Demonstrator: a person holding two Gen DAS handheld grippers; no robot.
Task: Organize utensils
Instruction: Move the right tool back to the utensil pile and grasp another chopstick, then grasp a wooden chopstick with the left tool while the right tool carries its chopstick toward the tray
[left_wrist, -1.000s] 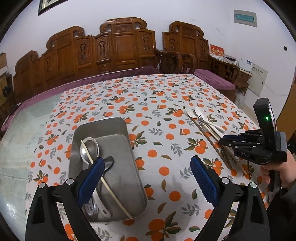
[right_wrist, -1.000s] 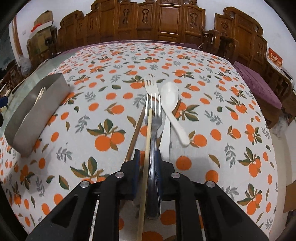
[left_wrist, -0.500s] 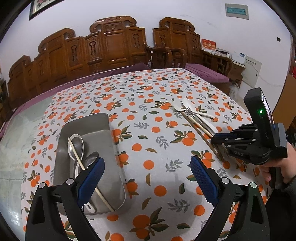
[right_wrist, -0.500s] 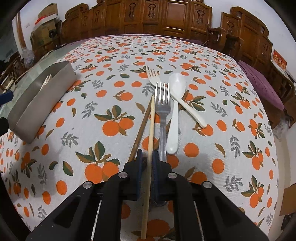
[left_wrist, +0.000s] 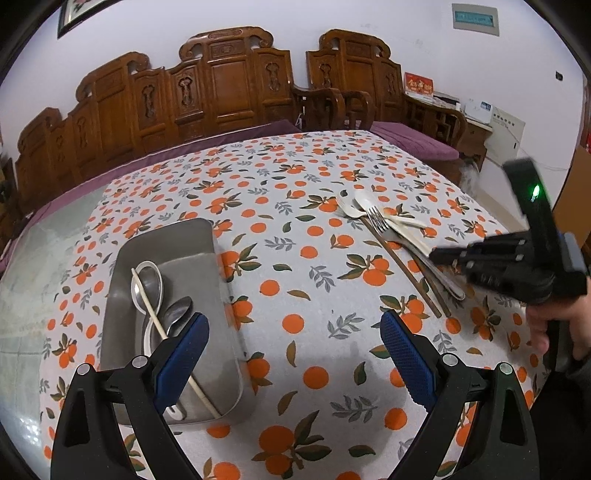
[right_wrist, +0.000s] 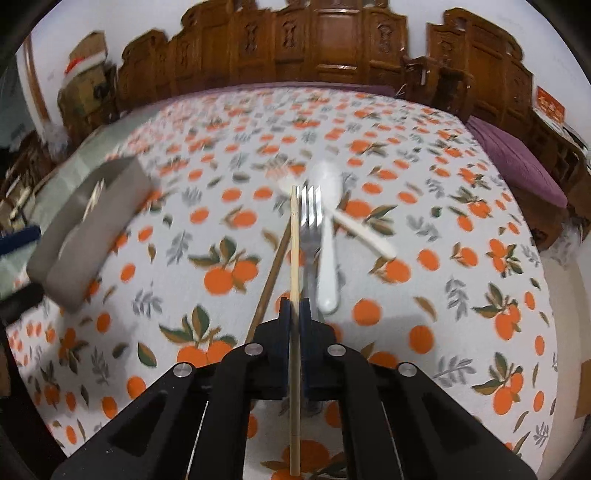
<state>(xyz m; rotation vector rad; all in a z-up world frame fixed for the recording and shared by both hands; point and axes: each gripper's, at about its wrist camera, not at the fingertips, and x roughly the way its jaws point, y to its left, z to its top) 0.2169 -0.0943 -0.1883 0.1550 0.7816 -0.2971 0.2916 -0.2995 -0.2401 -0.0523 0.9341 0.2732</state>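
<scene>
Left gripper (left_wrist: 293, 345): jaws spread wide and empty, hanging over the near edge of the table between the tray and the loose cutlery; probably waiting in reserve near the tray.
Metal tray (left_wrist: 173, 236): lies at the left of the table, the collecting place; it holds a pale chopstick (left_wrist: 162, 332) lying slanted across metal spoons (left_wrist: 151, 284).
Right gripper (right_wrist: 294, 308): its jaws have just been closing and now pinch the light chopstick (right_wrist: 294, 240) near its thick end, so the thin end juts forward.
Held chopstick: picked alone from the pile, likely to join its mate in the tray.
Dark chopstick (right_wrist: 271, 275): on the cloth just left of the held one.
Steel fork (right_wrist: 310, 210): just right of the held chopstick, on the cloth.
White spoons (right_wrist: 328, 254): crossed beside the fork, yet to be sorted.
Hand (left_wrist: 561, 325): grips the right tool's handle at the far right.
</scene>
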